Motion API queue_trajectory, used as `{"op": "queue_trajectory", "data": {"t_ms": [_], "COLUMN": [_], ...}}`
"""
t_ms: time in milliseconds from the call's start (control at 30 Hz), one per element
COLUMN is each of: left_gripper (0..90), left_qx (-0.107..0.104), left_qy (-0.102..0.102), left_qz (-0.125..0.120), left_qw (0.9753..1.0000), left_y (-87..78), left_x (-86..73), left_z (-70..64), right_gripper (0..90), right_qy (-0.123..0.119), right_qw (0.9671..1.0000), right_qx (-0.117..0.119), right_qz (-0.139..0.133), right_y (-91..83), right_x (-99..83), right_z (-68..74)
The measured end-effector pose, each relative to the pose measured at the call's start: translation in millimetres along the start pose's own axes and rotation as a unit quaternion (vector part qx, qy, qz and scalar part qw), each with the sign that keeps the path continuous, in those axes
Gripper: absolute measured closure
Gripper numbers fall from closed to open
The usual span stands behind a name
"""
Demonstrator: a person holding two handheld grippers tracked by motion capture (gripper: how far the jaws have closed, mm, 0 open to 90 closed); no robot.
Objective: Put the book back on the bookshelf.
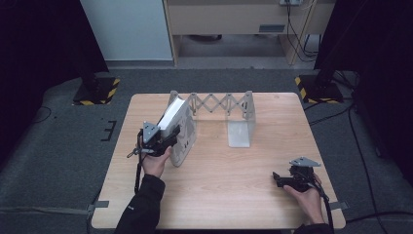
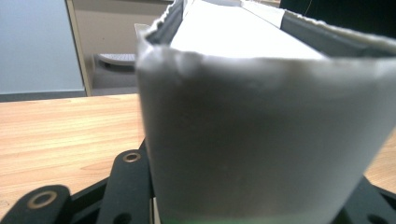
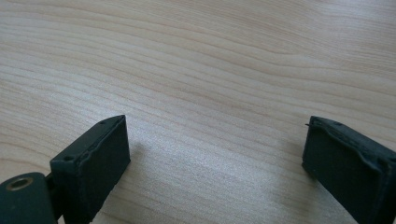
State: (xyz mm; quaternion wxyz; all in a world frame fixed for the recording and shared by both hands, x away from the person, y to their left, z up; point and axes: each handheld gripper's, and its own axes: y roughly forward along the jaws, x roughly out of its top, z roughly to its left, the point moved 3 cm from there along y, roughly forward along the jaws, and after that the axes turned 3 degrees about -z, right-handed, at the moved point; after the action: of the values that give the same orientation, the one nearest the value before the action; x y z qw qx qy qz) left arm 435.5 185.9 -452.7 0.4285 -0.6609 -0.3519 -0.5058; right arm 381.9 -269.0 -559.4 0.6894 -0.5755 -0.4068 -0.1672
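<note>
On the wooden table (image 1: pixel 219 170), the expandable book rack (image 1: pixel 229 109) stands at the far side. The white book (image 1: pixel 176 127) leans against its left end plate, seemingly almost placed, but not yet released. The left gripper (image 1: pixel 158 139) is clamped on its near spine edge; the right gripper (image 1: pixel 292 179) rests near-right, jaws apart.

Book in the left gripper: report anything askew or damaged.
The book leans tilted against the left end of the expanding rack, not upright, held by the left gripper. In the left gripper view its paper cover's edge looks ragged.
</note>
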Motion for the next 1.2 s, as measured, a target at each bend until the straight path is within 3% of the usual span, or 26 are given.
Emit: {"op": "queue_trajectory", "data": {"t_ms": [200, 300, 433, 733, 1000, 1200], "left_gripper": [50.7, 50.9, 51.1, 51.3, 51.4, 51.8], "left_qx": [0.012, 0.018, 0.020, 0.021, 0.038, 0.050], "left_qy": [0.009, 0.010, 0.008, 0.009, 0.007, -0.017], "left_qz": [-0.003, -0.020, -0.023, -0.030, -0.044, -0.040], "left_qw": [0.9999, 0.9996, 0.9995, 0.9993, 0.9983, 0.9978], "left_y": [-1.8, -1.3, -0.6, 10.1, 21.0, 18.6], "left_x": [-2.2, -5.7, -6.2, -4.6, -4.5, -2.7], "left_z": [-8.8, -9.8, -9.6, -12.0, -12.9, -5.1], "right_gripper": [7.7, 7.7, 7.5, 6.9, 6.6, 6.4], "right_qy": [0.001, 0.000, 0.000, 0.002, 0.004, 0.003], "right_qw": [1.0000, 1.0000, 1.0000, 1.0000, 1.0000, 1.0000], "right_qx": [-0.002, -0.001, -0.001, 0.000, -0.001, -0.001], "right_qz": [0.000, 0.000, 0.001, 0.002, 0.002, 0.002], "right_y": [-0.1, -0.1, 0.0, 0.3, 0.7, 0.8], "right_x": [-0.1, -0.1, -0.1, 0.2, 0.5, 0.5], "right_z": [0.4, 0.4, 0.5, 0.9, 1.2, 1.1]}}
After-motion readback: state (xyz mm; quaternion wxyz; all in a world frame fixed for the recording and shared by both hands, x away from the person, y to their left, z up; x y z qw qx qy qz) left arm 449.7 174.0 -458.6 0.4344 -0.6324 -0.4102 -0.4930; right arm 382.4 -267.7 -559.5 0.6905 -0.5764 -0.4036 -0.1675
